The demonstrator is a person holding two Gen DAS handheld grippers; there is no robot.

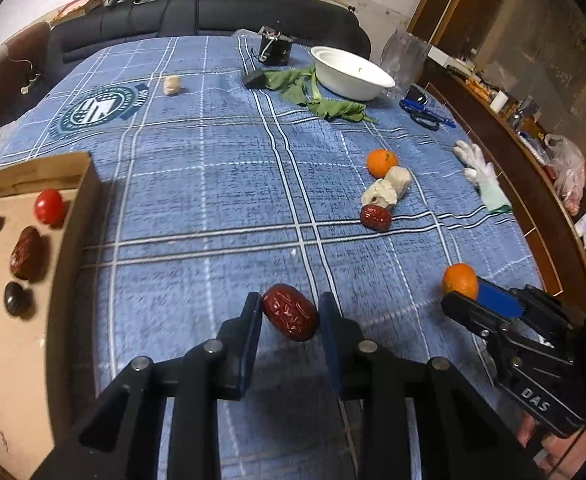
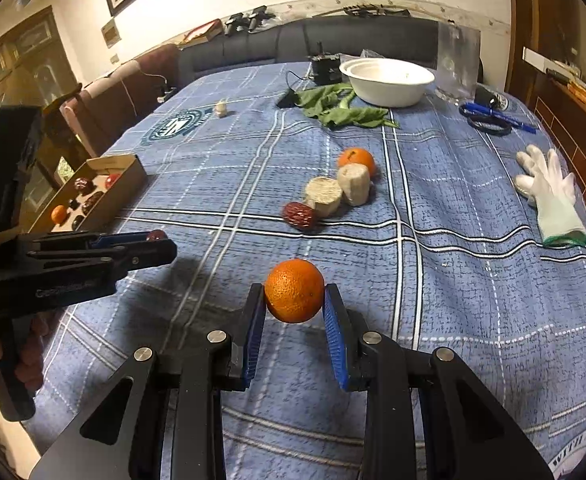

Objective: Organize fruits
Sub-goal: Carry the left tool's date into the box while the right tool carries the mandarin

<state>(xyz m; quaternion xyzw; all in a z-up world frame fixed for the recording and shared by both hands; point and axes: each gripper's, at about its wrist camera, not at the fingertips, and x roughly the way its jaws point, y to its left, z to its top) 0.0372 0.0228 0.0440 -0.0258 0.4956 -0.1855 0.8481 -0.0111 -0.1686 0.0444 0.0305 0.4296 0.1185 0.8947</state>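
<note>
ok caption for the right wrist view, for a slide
Right tongs grip an orange above the blue plaid cloth, cardboard box at left.

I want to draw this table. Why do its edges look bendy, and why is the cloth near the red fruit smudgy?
Both wrist views use a fisheye lens, so the tablecloth bulges and its stripes curve. In the left wrist view, the cloth beside the red date is streaked with motion blur. In the right wrist view, the orange is sharp, with a dark shadow beneath.

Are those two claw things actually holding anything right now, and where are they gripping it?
Yes. The left gripper pinches a red date across its middle; the right gripper clamps an orange by its two sides.
</note>
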